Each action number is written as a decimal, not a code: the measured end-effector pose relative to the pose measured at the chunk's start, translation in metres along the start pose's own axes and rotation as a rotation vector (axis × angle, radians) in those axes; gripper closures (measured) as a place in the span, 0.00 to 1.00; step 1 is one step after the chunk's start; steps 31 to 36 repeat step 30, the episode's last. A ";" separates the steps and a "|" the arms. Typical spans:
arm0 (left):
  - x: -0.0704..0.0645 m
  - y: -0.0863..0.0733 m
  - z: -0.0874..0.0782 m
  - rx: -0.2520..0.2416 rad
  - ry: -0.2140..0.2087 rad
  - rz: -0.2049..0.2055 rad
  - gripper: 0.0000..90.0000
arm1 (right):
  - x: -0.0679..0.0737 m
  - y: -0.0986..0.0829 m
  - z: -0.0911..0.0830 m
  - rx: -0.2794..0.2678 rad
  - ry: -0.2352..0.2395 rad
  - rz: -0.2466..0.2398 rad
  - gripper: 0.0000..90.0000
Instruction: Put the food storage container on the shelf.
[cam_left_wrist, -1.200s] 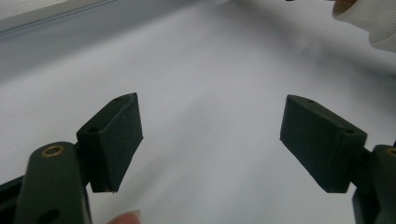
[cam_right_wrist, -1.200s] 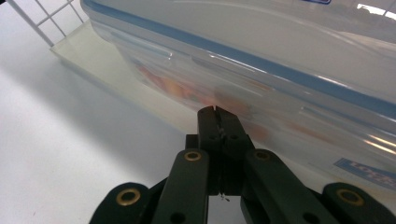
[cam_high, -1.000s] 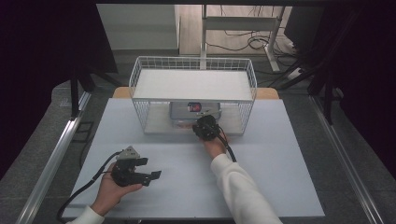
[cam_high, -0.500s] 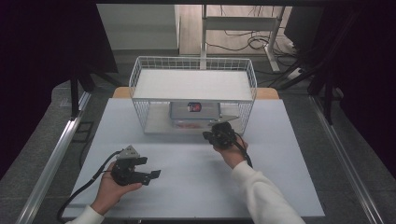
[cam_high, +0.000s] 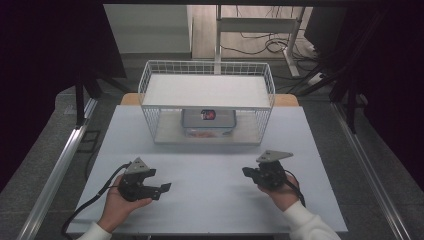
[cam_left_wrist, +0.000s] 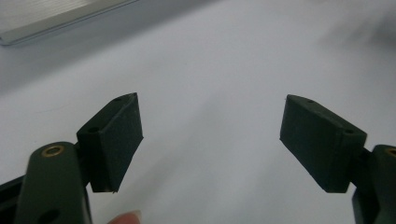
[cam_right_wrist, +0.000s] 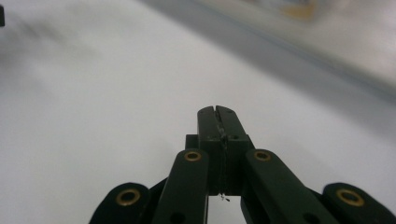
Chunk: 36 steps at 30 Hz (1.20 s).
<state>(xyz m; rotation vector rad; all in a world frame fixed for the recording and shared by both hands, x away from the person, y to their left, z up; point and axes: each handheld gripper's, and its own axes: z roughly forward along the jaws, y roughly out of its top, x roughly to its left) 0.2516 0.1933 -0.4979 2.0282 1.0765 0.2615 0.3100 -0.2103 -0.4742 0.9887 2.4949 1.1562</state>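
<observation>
— Since a second ago the right gripper (cam_high: 248, 172) has pulled back from the front of the white wire basket rack (cam_high: 207, 102), where it was at the mouth of the lower shelf, and now sits low on the white worktop (cam_high: 210, 170) at about 4 o'clock from the worktop's middle.

— And the left one?

— The left gripper (cam_high: 166, 187) has stayed put, at roughly 8 o'clock, held in the person's left hand (cam_high: 116, 206).

— How do the two grippers stand?

— Differently. In the left gripper view its two black jaws are spread wide, with bare worktop between them and nothing held. In the right gripper view the two jaws are pressed together, tip to tip, with nothing between them.

— How many things are on the worktop?

— One rack, at 12 o'clock, with two levels: a flat white top and a lower shelf. One clear rectangular plastic container (cam_high: 208, 121) with a dark label on its lid sits on that lower shelf, centred. Two grippers, two hands; the right hand (cam_high: 281, 192) wraps the right gripper from below.

— Is anything touching the container?

— No. Both grippers are well apart from it.
</observation>
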 end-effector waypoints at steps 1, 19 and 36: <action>-0.001 0.000 -0.001 -0.001 0.003 0.008 0.23 | -0.004 -0.013 -0.012 0.003 0.010 0.054 0.99; 0.003 0.003 -0.001 -0.021 -0.013 0.004 0.23 | -0.007 -0.043 -0.044 -0.072 -0.051 0.121 0.35; 0.004 0.003 0.000 -0.014 -0.009 0.006 0.23 | -0.016 -0.044 -0.041 -0.081 -0.073 0.118 0.29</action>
